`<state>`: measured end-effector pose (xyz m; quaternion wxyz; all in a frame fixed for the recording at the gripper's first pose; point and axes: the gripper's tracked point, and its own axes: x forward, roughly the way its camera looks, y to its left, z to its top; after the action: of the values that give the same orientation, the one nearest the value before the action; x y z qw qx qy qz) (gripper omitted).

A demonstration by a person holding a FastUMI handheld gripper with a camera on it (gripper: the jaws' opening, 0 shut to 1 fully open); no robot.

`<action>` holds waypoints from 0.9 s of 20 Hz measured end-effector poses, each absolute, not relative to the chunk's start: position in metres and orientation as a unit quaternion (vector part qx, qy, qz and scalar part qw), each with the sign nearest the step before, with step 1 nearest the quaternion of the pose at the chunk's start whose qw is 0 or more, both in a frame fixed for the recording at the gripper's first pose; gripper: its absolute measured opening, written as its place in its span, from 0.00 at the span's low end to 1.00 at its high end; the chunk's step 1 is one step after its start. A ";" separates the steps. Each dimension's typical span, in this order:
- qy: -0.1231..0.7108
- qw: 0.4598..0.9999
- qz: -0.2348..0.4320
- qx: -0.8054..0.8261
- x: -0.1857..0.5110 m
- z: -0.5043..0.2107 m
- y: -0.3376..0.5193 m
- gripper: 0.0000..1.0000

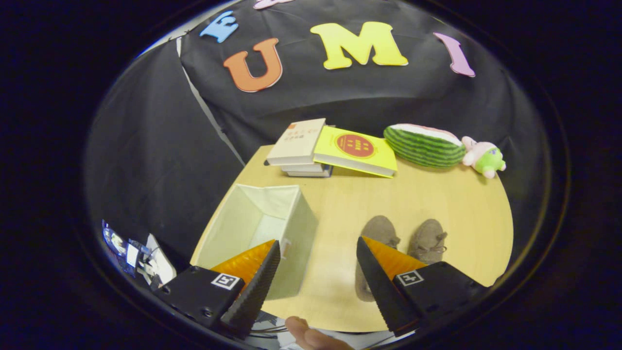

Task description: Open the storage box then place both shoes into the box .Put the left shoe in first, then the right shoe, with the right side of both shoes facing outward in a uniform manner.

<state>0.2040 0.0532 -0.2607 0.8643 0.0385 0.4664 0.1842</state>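
Note:
A pale fabric storage box (272, 228) stands with its top open on the wooden table (452, 204), just ahead of my left finger (257, 277). Two brown-grey shoes lie side by side on the table: one shoe (376, 238) is partly hidden behind my right finger (384, 277), the other shoe (428, 240) lies just beyond it. My gripper (318, 250) hovers above the table, open, with bare table between the fingers.
Stacked books (299, 146) and a yellow book (357, 150) lie at the far side of the table. A watermelon-shaped plush (425, 145) and a small pink and green plush toy (483, 158) sit to their right. A hand (311, 338) shows beneath the fingers.

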 end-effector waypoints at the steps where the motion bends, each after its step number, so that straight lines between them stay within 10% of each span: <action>1: 0.475 0.861 0.177 0.033 0.204 -0.271 0.041 1.00; 12: 0.584 0.805 0.097 0.025 0.200 -0.381 -0.036 0.99; 18: 0.610 0.788 0.085 0.033 0.206 -0.419 -0.039 0.76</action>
<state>0.2059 -0.0391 -0.4192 0.7875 0.0331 0.6095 0.0846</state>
